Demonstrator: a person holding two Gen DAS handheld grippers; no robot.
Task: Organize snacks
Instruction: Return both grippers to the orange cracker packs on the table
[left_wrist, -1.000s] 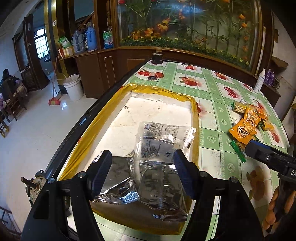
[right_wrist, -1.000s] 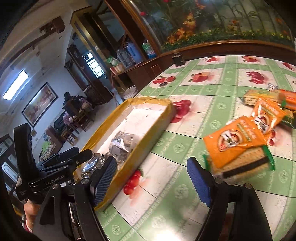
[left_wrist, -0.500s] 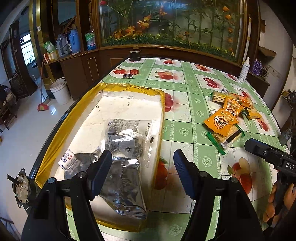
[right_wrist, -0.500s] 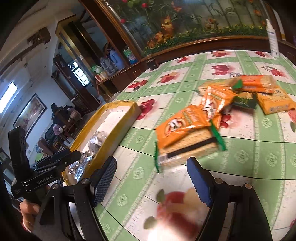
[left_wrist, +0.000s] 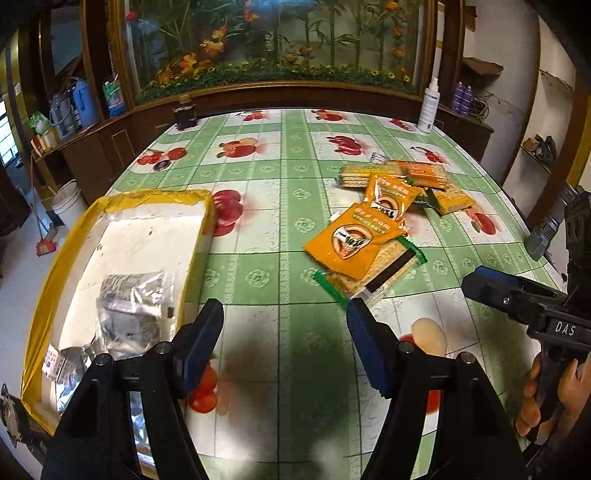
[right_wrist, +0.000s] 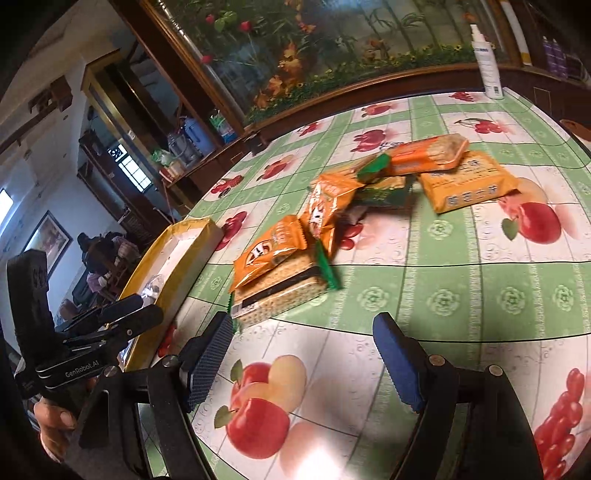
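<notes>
Both grippers hang over the near edge of the table (left_wrist: 288, 206) with nothing in them. The left gripper (left_wrist: 284, 332) has its jaws spread wide over bare cloth, and the right gripper (right_wrist: 303, 354) is likewise spread, empty, pointing at the pile of snacks.

The snacks lie in a loose heap toward the right side of the table, well apart from the yellow-rimmed tray (left_wrist: 55, 254) that sits along the left edge. Nearest the grippers is a clear-wrapped cracker pack (right_wrist: 280, 291) with green ends, and an orange packet (left_wrist: 351, 240) rests on top of it. A second orange packet (left_wrist: 391, 195) leans just behind. Farther back I count about four more packs: two long cracker sleeves, a flat orange one off to the right, and a dark green one tucked under the rest. So roughly seven snacks outside the tray, though the overlap makes the count uncertain.

Inside the tray, at its near end, lie silver foil bags (left_wrist: 129, 306), two or perhaps three, crumpled together.

These packs look light. The cracker pack should be stiff along its length but brittle inside, so I would take it across its short width and squeeze gently. The orange packets look puffy and slick, and would be best pinched at a crimped end seam.
</notes>
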